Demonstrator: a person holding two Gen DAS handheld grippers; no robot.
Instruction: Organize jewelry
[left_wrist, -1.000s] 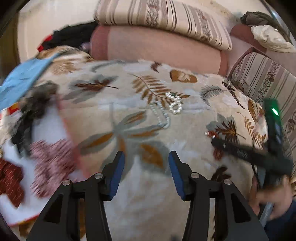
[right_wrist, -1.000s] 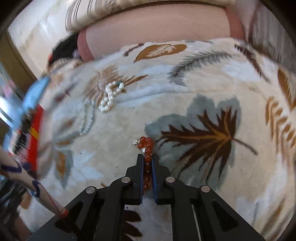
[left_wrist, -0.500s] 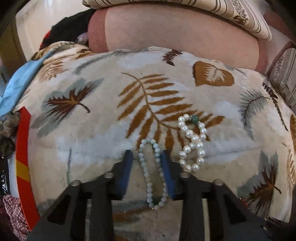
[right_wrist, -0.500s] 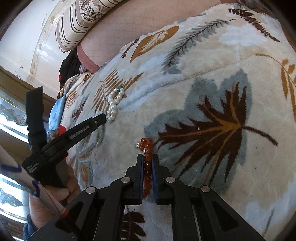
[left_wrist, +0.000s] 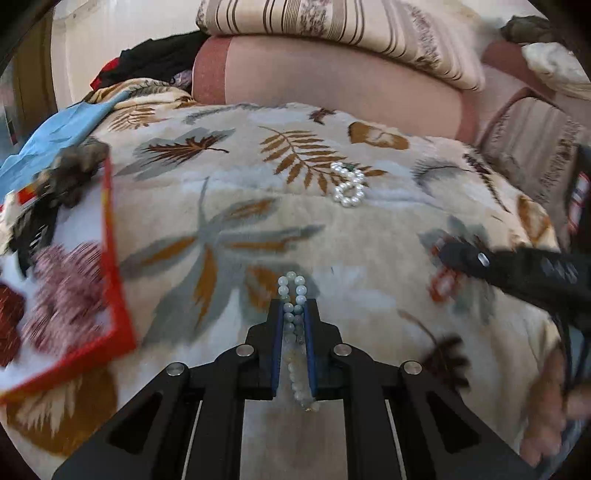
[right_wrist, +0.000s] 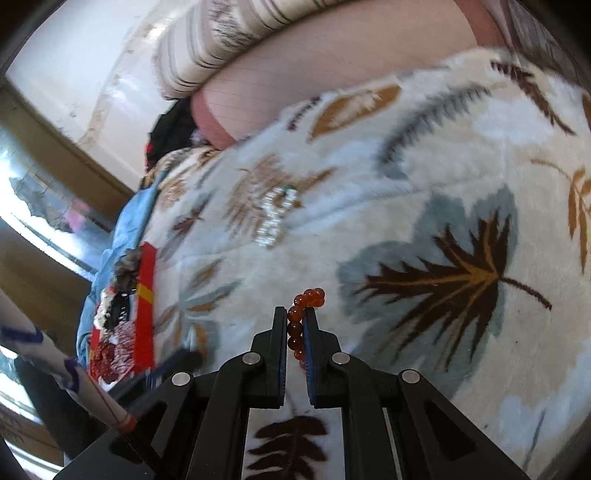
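My left gripper (left_wrist: 293, 308) is shut on a pale green bead bracelet (left_wrist: 291, 291), whose loop sticks out past the tips above the leaf-print blanket (left_wrist: 221, 206). A white pearl bracelet (left_wrist: 349, 186) lies on the blanket further back; it also shows blurred in the right wrist view (right_wrist: 275, 218). My right gripper (right_wrist: 296, 314) is shut on a red bead bracelet (right_wrist: 304, 301), its loop poking out of the tips. The right gripper shows in the left wrist view (left_wrist: 454, 253) at the right, with red beads (left_wrist: 441, 286) blurred beside it.
A red-edged box (left_wrist: 110, 258) with hair ties and dark items lies at the left; it also shows in the right wrist view (right_wrist: 146, 295). Blue cloth (left_wrist: 55, 129) lies behind it. Striped cushions (left_wrist: 332, 22) and a pink bolster (left_wrist: 332, 85) line the back.
My left gripper has closed on the pale green bracelet and pulled back with it, away from the pearl bracelet. My right gripper still holds the red bracelet and has tilted.
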